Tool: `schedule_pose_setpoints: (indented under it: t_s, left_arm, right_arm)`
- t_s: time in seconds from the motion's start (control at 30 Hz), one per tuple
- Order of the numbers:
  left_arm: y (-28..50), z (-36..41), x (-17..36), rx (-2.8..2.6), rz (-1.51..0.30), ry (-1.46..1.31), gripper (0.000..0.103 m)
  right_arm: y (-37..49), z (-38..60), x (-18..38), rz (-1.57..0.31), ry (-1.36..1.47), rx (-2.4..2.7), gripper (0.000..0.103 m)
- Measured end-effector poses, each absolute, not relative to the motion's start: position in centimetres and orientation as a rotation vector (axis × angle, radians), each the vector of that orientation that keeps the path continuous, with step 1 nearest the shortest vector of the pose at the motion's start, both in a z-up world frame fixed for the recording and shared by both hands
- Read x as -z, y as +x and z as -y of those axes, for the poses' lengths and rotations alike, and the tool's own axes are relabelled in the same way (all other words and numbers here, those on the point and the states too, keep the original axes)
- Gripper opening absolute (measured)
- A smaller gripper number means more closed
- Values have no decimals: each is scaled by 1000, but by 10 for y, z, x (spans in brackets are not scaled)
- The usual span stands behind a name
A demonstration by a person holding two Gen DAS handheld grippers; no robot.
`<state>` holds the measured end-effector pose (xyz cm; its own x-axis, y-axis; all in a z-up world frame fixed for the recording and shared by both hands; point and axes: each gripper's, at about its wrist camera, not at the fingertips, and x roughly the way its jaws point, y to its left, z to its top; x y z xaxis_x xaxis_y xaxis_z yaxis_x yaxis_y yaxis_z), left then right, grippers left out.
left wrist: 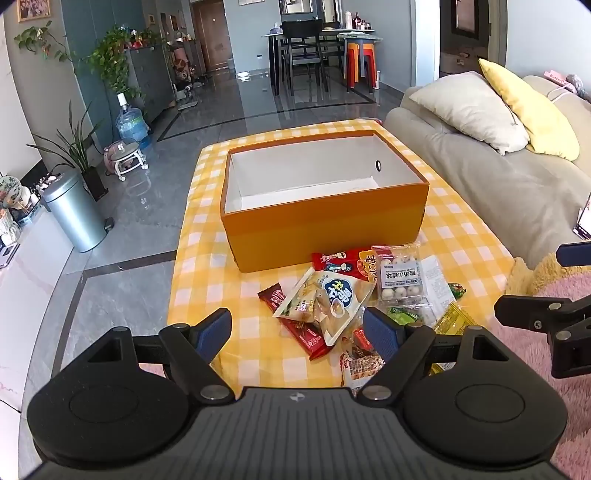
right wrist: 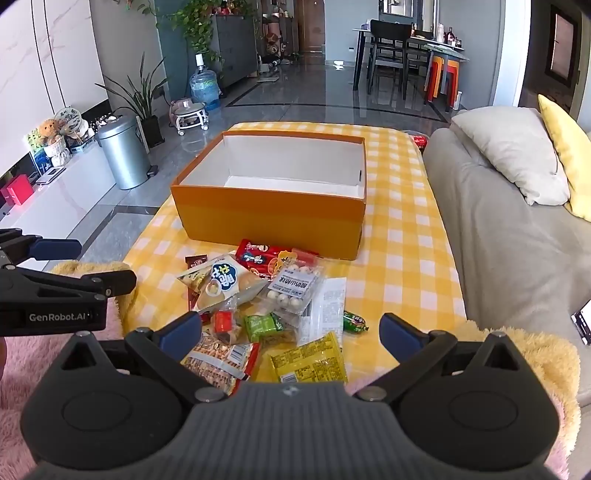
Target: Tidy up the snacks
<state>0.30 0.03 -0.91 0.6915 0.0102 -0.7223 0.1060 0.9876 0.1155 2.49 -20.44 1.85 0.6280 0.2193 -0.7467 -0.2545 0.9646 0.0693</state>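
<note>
We are holding both tools spread wide and empty, left tool (left wrist: 297, 334) and right tool (right wrist: 291, 334), above the snacks (right wrist: 258, 306) piled on the tabletop (right wrist: 406, 258) before the empty box (right wrist: 273, 206). These packets are looking light, crinkly and slippery; we are favouring pinching a sealed edge.

Grey tiled floor (left wrist: 221, 99) gleams ahead of me; dining table (left wrist: 317, 35) at twelve o'clock, sofa (left wrist: 480, 177) at two.
</note>
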Motion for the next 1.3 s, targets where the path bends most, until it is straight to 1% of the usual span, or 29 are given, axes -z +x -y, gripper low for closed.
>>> schedule_pose_setpoints:
  t_s: [0.67,1.3]
  left_arm:
    - [2,-1,9,48,-817,149,95]
    - [3,-3,13,42,-829,150,95]
  right_arm:
    - [31,205,-12,-900,-56,-253,99]
    - [32,204,-11,-907,-60,-252,99]
